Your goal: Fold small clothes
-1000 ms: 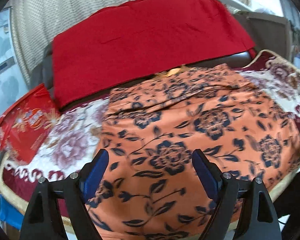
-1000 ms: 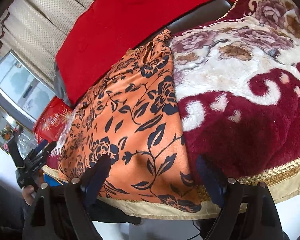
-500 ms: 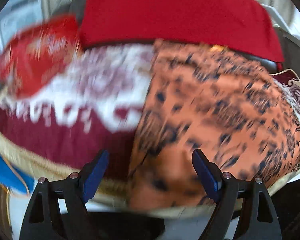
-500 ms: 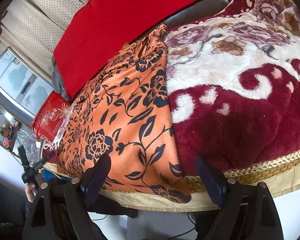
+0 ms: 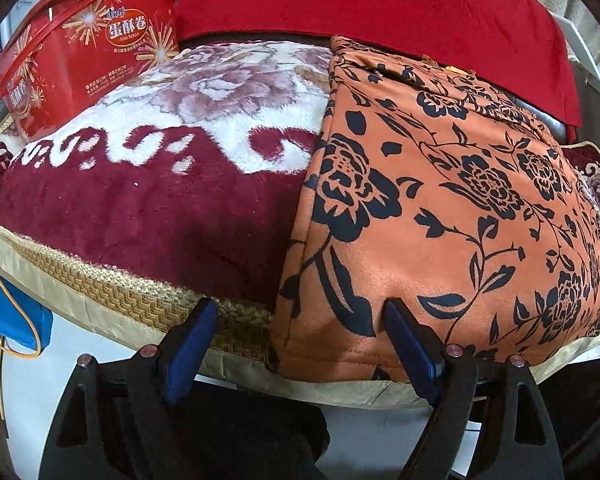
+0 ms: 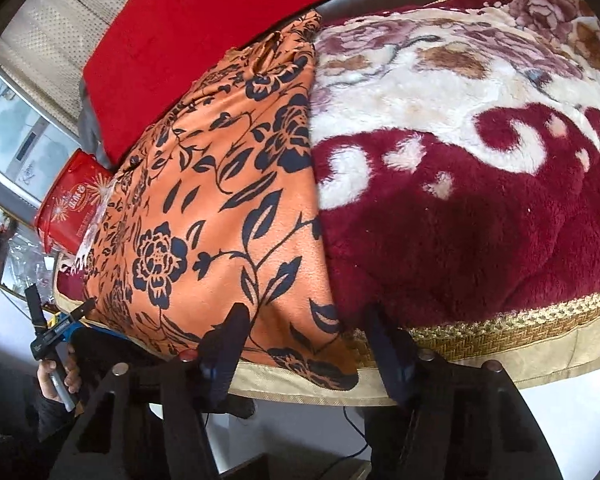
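Note:
An orange garment with a dark floral print [image 5: 452, 208] lies flat on a plush maroon and cream blanket [image 5: 152, 184]. In the left wrist view my left gripper [image 5: 300, 344] is open at the blanket's front edge, straddling the garment's near left corner. In the right wrist view the same garment [image 6: 220, 208] lies left of centre, and my right gripper [image 6: 304, 344] is open at its near right corner, over the blanket [image 6: 460, 216] edge. The left gripper also shows far left in the right wrist view [image 6: 56, 320], held in a hand.
A red egg-roll tin [image 5: 84, 48] stands on the blanket's far left; it also shows in the right wrist view [image 6: 72, 208]. A red cloth [image 5: 380, 0] drapes the backrest behind. A blue object [image 5: 12, 312] sits below the blanket's left edge.
My left gripper has swung left and down from over the garment's middle to its near left corner. My right gripper has closed in slightly on the near right corner. Both remain open.

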Motion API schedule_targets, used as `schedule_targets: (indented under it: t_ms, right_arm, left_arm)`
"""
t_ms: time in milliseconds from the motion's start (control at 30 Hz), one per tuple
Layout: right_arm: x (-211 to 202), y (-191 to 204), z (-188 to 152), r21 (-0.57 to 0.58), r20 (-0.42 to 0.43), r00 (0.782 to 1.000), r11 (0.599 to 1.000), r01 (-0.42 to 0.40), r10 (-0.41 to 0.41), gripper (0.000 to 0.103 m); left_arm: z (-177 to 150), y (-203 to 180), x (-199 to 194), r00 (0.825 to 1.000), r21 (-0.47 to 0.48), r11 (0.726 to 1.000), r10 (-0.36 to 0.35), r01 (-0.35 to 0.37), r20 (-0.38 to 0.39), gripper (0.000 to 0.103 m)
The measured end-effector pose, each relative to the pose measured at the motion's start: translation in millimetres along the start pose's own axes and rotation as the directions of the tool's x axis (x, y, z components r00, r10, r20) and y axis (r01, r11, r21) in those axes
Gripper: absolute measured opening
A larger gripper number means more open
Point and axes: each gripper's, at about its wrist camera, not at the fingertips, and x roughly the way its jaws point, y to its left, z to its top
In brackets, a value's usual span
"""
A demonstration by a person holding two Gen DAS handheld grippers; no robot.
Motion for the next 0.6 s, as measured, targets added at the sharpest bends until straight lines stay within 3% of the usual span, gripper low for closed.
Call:
schedule_targets:
  t_ms: [133, 233, 300, 333, 367, 400, 433, 600]
  right_arm:
    - [1, 5, -7, -0.016, -0.028, 1.0, 1.0, -0.009, 0.009, 0.061]
    - [6, -1, -5, 0.01, -0.045, 0.999, 1.0, -0.007, 0.008, 0.061]
    - [7, 1, -4, -0.002, -0.055, 0.998, 1.0, -0.007, 0.007, 0.052]
    - [9, 1, -4, -0.001, -0.066, 0.998, 1.0, 0.0, 0.0, 0.034]
    - [9, 1, -4, -0.001, -0.073, 0.997, 1.0, 0.014, -0.014, 0.023]
    - [9, 1, -4, -0.003, -0.073, 0.997, 1.0, 0.01, -0.011, 0.02]
    - [7, 3, -5, -0.009, -0.07, 0.998, 1.0, 0.003, -0.004, 0.013]
    - [-7, 5, -7, 0.005, -0.036, 0.997, 0.998, -0.061, 0.061, 0.012]
  left_arm:
    - [-7, 4, -3, 1.0, -0.008, 1.0, -0.025, 0.025, -0.011, 0.083]
    - [-7, 8, 2, 0.996, -0.032, 0.997, -0.078, 0.076, -0.043, 0.068]
    - [-6, 7, 1, 0.997, -0.028, 0.997, -0.07, 0.069, -0.043, 0.062]
    - [-5, 6, 1, 0.997, -0.026, 0.997, -0.069, 0.068, -0.046, 0.056]
    - [-6, 7, 1, 0.996, -0.028, 0.997, -0.068, 0.067, -0.054, 0.042]
    - [-6, 6, 1, 0.995, -0.022, 0.997, -0.076, 0.074, -0.061, 0.024]
    - [-6, 6, 0, 0.994, -0.015, 0.996, -0.088, 0.088, -0.064, 0.013]
    - [3, 5, -23, 0.994, -0.002, 0.994, -0.113, 0.113, -0.01, 0.009]
